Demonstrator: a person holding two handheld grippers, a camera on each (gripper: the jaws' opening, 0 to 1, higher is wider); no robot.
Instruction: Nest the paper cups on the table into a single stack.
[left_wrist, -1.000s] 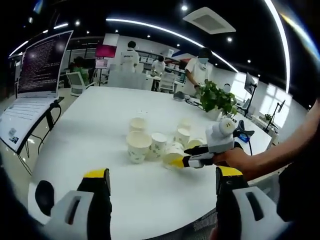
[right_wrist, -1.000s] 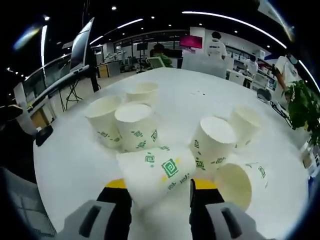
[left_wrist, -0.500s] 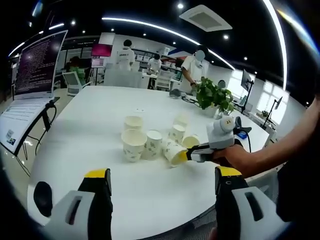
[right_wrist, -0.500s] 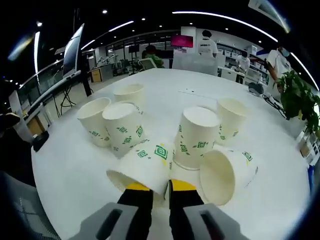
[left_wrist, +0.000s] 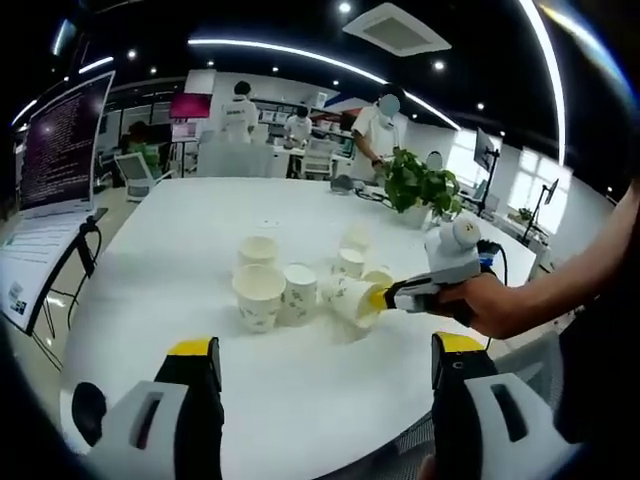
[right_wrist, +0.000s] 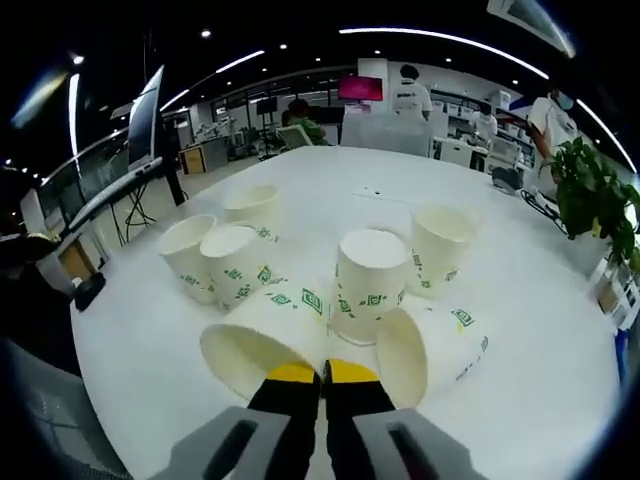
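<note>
White laminate covers the bench (right_wrist: 540, 330), the largest thing here, and every paper cup sits loose on it, so by my reading nothing is nested yet; the whole stack is left to build.

Around the middle of the right gripper view stand five upright cups, mouths up: two at about ten o'clock (right_wrist: 188, 255), one behind them (right_wrist: 252, 203), one dead centre (right_wrist: 368, 283) and one at one o'clock (right_wrist: 438, 240). A sixth, the tipped cup (right_wrist: 428, 345), lies on its side at four o'clock, mouth toward the camera.

Closer in, the gripped cup (right_wrist: 265, 335) lies with its long axis roughly level, mouth toward seven o'clock and base pointing away toward the centre cup. The right tongs (right_wrist: 310, 375) are pinched nearly together on its rim wall. In the left gripper view that cup (left_wrist: 352, 297) hangs off the same tongs (left_wrist: 385, 297).

Nearest and idle, the left tongs (left_wrist: 325, 355) are spread wide, holding nothing.
</note>
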